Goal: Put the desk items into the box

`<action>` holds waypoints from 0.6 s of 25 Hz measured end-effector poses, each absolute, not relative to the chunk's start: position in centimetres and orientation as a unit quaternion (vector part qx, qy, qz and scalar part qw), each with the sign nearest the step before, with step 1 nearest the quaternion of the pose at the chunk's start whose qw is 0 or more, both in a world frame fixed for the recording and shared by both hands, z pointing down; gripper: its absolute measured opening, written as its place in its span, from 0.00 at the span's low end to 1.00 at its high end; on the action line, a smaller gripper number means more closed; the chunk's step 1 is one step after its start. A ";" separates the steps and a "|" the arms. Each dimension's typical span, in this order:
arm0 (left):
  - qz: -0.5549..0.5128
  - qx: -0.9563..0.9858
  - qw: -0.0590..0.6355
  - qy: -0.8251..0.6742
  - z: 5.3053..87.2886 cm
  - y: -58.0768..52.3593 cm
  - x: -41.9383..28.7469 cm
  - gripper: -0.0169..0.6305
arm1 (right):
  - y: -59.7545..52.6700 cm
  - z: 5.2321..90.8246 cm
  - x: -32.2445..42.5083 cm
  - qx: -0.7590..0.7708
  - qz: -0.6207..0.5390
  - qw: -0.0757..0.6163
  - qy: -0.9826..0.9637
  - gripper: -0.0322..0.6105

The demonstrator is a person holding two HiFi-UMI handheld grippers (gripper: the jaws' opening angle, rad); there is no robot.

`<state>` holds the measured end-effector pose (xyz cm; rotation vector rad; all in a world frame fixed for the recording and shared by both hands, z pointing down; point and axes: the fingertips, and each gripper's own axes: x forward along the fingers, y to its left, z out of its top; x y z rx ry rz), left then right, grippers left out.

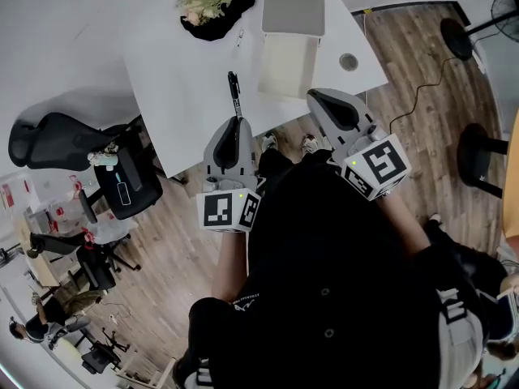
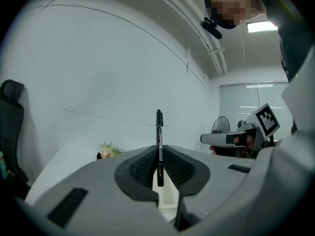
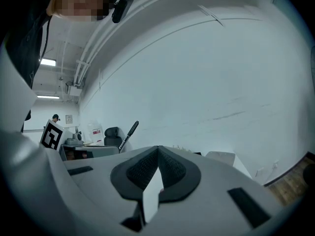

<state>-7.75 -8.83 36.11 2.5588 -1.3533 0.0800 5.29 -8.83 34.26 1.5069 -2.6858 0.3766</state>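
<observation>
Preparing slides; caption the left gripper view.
Left claw shut on an upright black marker, seen against a white wall.

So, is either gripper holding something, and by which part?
The left gripper clamps a black pen by its lower half; the right gripper is shut and empty.

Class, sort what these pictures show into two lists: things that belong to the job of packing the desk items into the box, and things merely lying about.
Belong to the job: pen, held in the left hand-held gripper; box; flowers on the desk.

Merely lying about: office chair; fan; stool.
</observation>
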 end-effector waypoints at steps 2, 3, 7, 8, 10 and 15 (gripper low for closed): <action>0.026 0.878 0.119 -0.463 36.0 -8.7 -7.3 0.09 | -8.7 34.3 5.7 0.486 0.121 0.019 -0.865 0.05; 0.026 0.879 0.117 -0.462 35.9 -8.6 -7.1 0.09 | -8.7 34.3 5.9 0.487 0.121 0.019 -0.865 0.05; 0.026 0.882 0.115 -0.457 36.0 -8.7 -6.4 0.09 | -8.5 34.3 6.3 0.491 0.122 0.020 -0.863 0.05; 0.027 0.883 0.115 -0.454 36.0 -8.8 -6.2 0.09 | -8.5 34.3 6.4 0.492 0.122 0.021 -0.861 0.05; 0.030 0.887 0.115 -0.446 36.0 -9.1 -5.8 0.09 | -8.6 34.3 6.6 0.499 0.123 0.021 -0.858 0.05; 0.034 0.902 0.116 -0.415 36.2 -10.4 -4.6 0.09 | -9.0 34.5 7.7 0.524 0.129 0.021 -0.841 0.05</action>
